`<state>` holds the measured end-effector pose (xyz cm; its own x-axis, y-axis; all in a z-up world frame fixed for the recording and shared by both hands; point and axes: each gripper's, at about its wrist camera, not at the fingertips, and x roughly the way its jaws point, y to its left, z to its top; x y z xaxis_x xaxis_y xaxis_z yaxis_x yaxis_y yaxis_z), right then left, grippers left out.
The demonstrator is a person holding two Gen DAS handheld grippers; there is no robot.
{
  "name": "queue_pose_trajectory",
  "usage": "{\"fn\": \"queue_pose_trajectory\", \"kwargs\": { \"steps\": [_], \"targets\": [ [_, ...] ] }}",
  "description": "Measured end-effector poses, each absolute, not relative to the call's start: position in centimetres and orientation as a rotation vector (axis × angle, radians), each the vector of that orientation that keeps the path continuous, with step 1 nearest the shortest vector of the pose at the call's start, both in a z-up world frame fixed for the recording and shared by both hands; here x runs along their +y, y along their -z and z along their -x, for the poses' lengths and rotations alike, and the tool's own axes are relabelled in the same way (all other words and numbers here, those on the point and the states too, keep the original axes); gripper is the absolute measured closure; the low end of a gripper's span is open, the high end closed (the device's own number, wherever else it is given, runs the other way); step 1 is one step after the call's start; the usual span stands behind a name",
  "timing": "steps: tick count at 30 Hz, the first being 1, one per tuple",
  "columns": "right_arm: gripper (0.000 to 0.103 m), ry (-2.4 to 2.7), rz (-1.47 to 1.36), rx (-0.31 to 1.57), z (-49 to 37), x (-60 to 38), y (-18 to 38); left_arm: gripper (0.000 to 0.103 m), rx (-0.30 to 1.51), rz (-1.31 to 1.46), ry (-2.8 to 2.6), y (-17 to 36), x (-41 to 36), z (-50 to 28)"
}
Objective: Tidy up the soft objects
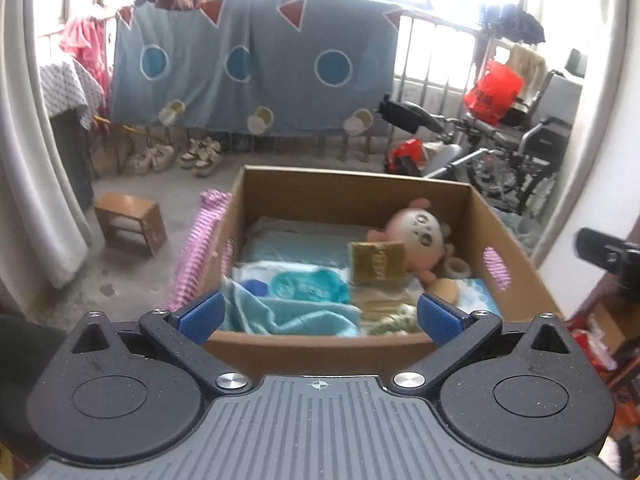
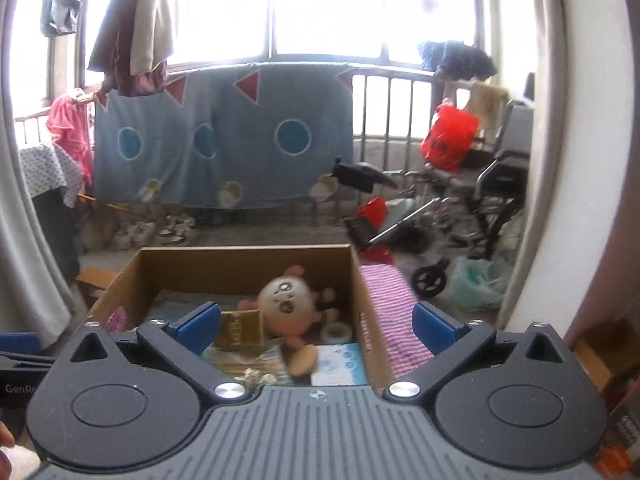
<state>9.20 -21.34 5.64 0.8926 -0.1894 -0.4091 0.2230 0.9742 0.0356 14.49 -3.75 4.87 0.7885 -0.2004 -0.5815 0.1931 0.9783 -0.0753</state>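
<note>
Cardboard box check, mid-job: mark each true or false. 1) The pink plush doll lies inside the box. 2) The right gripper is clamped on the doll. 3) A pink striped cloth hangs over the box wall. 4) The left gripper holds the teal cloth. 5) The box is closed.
1) True: the pink plush doll lies inside the cardboard box.
2) False: the right gripper is open and holds nothing.
3) True: the pink striped cloth hangs over the wall.
4) False: the left gripper is open; the teal cloth lies in the box.
5) False: it is open-topped.
</note>
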Motion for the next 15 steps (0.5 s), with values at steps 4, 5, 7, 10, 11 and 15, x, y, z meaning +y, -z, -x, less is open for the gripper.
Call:
{"fn": "queue_pose_trajectory", "kwargs": {
  "steps": [4,5,7,10,11,15],
  "targets": [
    [0.0,0.235,-0.046,0.394,-9.0,-20.9,-5.8,0.0,0.617,-0.007,0.174,-4.8,-3.8,-14.6],
    [0.0,0.241,-0.034,0.387,-9.1,-20.7,-5.9,0.0,0.626,0.005,0.172,-4.8,-3.6,-14.7],
    [0.0,0.241,-0.038,0.38,-9.1,-20.5,-5.9,0.0,0.647,0.03,0.167,-4.7,-3.2,-15.1],
    [0.0,0.201,-0.079,0.415,-10.2,-20.7,-5.9,0.0,0.69,0.04,0.143,-4.6,-2.9,-15.7],
    [0.0,0.189,-0.088,0.437,-10.5,-20.8,-5.8,0.0,0.702,0.022,0.128,-4.5,-3.0,-15.8],
    [0.0,0.187,-0.082,0.517,-11.8,-20.7,-4.8,0.0,0.746,-0.026,0.109,-4.1,-3.7,-16.3]
  ]
}}
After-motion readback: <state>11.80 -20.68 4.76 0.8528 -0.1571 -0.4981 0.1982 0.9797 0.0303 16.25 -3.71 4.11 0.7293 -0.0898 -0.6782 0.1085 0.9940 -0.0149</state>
